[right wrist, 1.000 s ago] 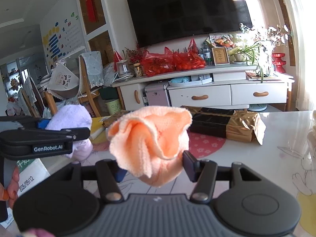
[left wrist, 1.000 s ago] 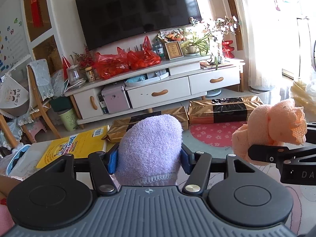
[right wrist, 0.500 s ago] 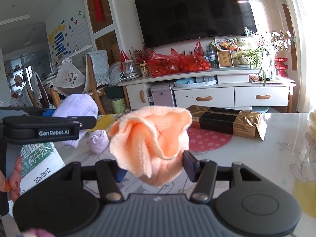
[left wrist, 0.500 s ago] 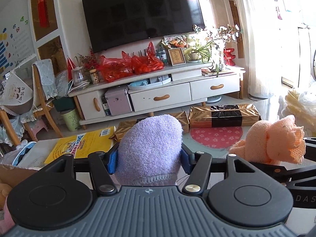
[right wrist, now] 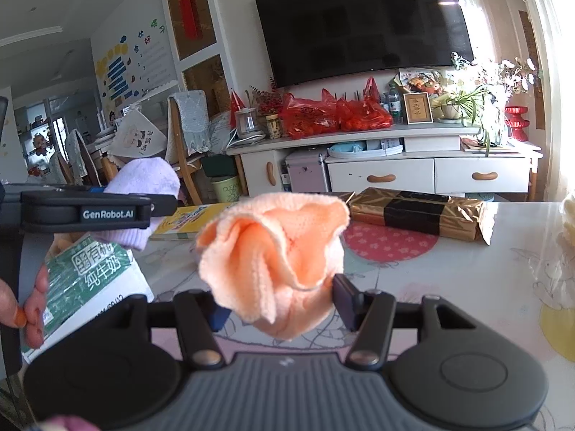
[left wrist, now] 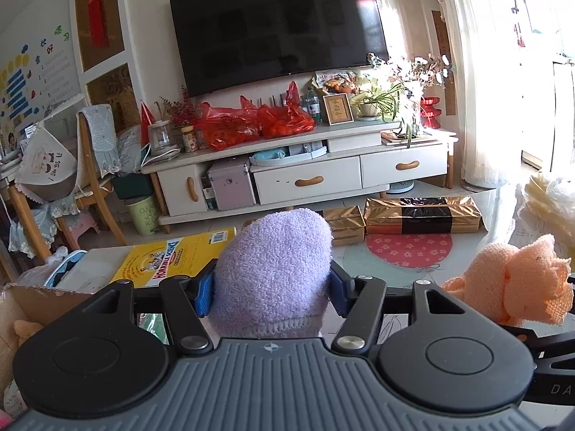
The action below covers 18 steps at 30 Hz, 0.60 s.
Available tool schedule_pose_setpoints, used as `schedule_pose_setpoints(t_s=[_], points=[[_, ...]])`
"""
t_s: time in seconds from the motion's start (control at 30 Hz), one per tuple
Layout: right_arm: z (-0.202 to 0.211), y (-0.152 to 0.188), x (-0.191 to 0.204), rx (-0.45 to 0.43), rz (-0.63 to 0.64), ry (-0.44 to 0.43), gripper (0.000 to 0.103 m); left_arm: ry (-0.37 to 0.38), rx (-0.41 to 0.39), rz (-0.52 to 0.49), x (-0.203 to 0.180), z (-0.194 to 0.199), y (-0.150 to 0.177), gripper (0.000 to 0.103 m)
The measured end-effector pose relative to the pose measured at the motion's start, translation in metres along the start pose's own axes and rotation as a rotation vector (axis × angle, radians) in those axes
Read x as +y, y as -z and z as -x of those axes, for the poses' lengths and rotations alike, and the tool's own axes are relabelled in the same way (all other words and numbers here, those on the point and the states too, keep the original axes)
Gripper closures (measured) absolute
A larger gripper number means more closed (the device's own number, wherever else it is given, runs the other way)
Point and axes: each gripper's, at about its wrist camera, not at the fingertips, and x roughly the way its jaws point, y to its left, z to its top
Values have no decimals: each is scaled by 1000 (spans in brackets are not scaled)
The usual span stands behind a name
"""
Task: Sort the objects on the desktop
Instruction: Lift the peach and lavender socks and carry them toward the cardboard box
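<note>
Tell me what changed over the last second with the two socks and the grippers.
Both grippers shifted left, toward the cardboard box and milk carton: the table's left side now fills more of each view. The orange sock sits lower in the left view. No grasp changed: the left gripper still clamps the purple sock, the right gripper still the orange one. The yellow book and gold packages lie unmoved.

Place: a home living room.
Ahead of the grippers: a large wall television [left wrist: 276, 25] above a white TV cabinet [left wrist: 305, 165] with drawers.
On the cabinet: red plastic bags [left wrist: 251, 122], a framed picture [left wrist: 337, 109], a potted plant [left wrist: 373, 102].
Ahead to the left: wooden chairs [left wrist: 93, 176] with cloth covers, a red Chinese knot [left wrist: 94, 3] and children's wall stickers [right wrist: 125, 64].
</note>
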Motion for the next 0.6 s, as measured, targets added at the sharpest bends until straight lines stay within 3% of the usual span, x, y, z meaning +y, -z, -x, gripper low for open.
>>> schedule_pose_setpoints(t_s=[0.6], points=[[3,10,57,33,101,-18,46,-67,-25,112,85,39,-1,28]])
